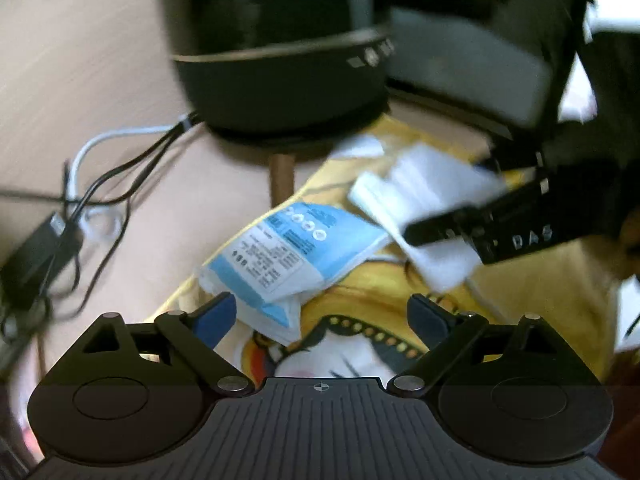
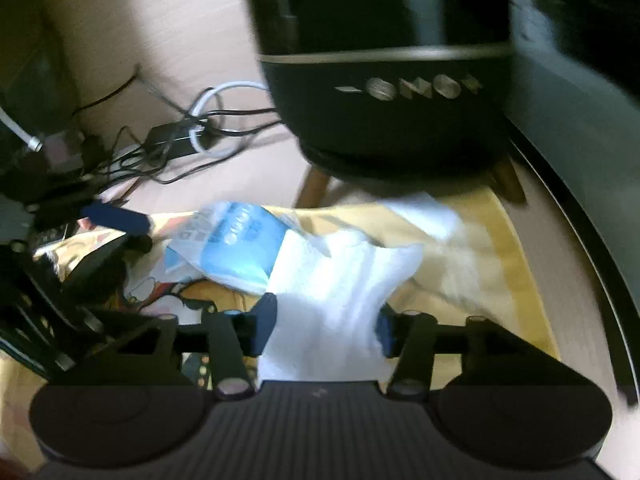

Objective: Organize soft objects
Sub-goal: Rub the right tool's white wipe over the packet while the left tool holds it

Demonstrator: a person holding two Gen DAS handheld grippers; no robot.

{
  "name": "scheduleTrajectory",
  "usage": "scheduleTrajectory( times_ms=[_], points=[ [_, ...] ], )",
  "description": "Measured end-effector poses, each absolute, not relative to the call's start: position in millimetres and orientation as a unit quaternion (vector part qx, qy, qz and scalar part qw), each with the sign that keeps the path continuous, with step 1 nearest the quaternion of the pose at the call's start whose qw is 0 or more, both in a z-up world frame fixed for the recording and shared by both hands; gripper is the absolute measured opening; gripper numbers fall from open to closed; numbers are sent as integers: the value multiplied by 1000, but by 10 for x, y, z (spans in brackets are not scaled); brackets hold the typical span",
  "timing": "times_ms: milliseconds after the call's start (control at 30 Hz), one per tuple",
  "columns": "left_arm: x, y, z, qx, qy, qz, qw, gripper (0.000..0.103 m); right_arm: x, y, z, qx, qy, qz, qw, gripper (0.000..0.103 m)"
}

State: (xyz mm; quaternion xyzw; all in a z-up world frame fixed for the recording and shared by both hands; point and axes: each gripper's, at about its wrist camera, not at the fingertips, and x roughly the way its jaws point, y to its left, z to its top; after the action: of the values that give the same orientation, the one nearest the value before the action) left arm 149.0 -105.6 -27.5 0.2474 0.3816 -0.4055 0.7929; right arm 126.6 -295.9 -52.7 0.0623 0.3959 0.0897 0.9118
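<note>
A blue-and-white tissue pack (image 1: 296,248) (image 2: 236,240) lies on a yellow cartoon-print cloth (image 1: 540,280) (image 2: 460,272) spread on the desk. My left gripper (image 1: 322,316) is open just above the cloth, with one corner of the pack beside its left pad. Loose white tissue (image 1: 432,184) (image 2: 340,280) lies to the right of the pack. My right gripper (image 2: 326,324) stands over it, jaws apart, and the tissue fills the gap between its blue pads without looking squeezed. One of the right gripper's black fingers (image 1: 440,228) shows across the tissue in the left wrist view.
A large round black appliance (image 1: 280,64) (image 2: 384,120) on wooden legs stands right behind the cloth. A tangle of black and white cables (image 1: 100,184) (image 2: 180,140) with an adapter lies on the pale wood desk to the left. A dark panel edges the right side.
</note>
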Motion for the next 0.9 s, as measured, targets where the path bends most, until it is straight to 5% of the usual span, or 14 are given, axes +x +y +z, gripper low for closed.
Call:
scheduleTrajectory(
  times_ms=[133,167,200,233,600,700,900],
  points=[
    [1625,-1090,-324,271,378,-422,779,96,1453,-2856,-638,52,416,104,902,49],
    [1649,-1080,-317,275,375,-426,776,96,1485,-2841,-660,53,420,110,899,40],
    [1670,-1073,-308,280,371,-429,774,97,1504,-2824,-669,53,423,116,897,14],
    [1682,-1070,-298,289,363,-432,773,97,1505,-2813,-664,51,423,117,897,11],
    [1810,-1352,-619,375,333,-440,745,100,1358,-3296,-521,130,417,53,898,11],
    [1798,-1354,-627,336,363,-442,748,68,1287,-3394,-519,147,417,39,896,11],
    [1742,-1152,-429,181,461,-444,747,66,1179,-3431,-376,174,397,44,900,11]
  ],
)
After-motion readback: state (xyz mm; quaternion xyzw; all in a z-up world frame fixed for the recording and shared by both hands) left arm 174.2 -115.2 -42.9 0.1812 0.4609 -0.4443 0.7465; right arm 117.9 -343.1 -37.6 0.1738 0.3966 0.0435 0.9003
